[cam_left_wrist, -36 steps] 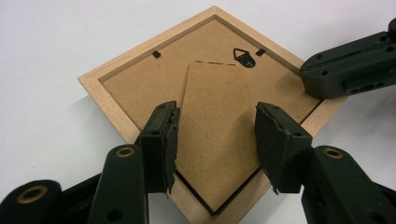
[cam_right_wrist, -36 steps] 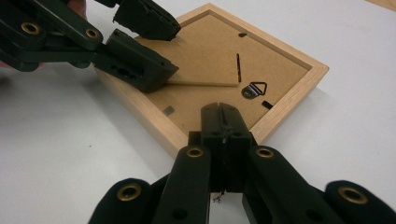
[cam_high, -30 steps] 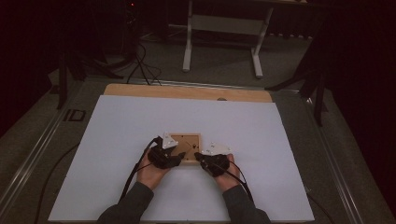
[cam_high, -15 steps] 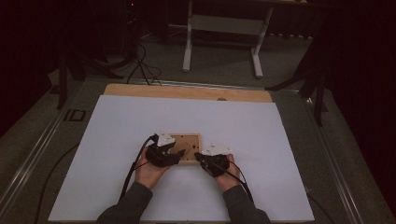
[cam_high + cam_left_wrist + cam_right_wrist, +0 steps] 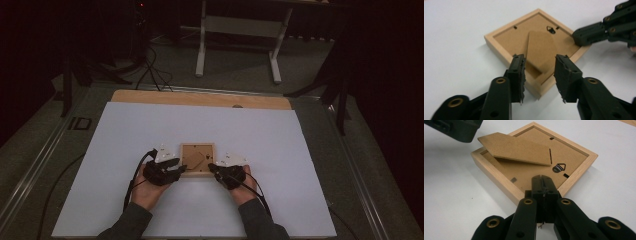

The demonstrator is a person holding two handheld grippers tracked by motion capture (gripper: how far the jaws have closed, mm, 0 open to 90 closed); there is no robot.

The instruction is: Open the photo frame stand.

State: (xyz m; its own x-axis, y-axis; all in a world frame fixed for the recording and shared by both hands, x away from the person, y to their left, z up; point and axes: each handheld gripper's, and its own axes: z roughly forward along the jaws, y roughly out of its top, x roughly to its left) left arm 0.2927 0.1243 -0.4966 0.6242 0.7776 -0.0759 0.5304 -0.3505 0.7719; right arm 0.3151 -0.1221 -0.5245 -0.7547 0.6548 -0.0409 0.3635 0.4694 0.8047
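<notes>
A small wooden picture frame (image 5: 197,159) lies face down on the white sheet, its brown backing up. Its easel stand flap (image 5: 516,148) is lifted at an angle, and a metal hanger (image 5: 559,167) sits on the backing. My left gripper (image 5: 540,72) is open at the frame's near corner (image 5: 537,87). Its jaws have just been closing, with the stand's tip and the frame corner between them, and the pads touch neither. My right gripper (image 5: 541,182) is shut, its tip resting on the backing just inside the frame's rim. It appears again in the left gripper view (image 5: 577,37).
The white sheet (image 5: 125,135) covers a wooden tabletop whose far edge (image 5: 200,98) shows. Cables trail from both grippers toward the person's forearms. Beyond the table are a dark floor, cables and the legs of a stand (image 5: 202,45).
My left gripper has shifted leftward, off the frame's near edge toward its left corner. The right gripper and the frame have stayed where they were.
</notes>
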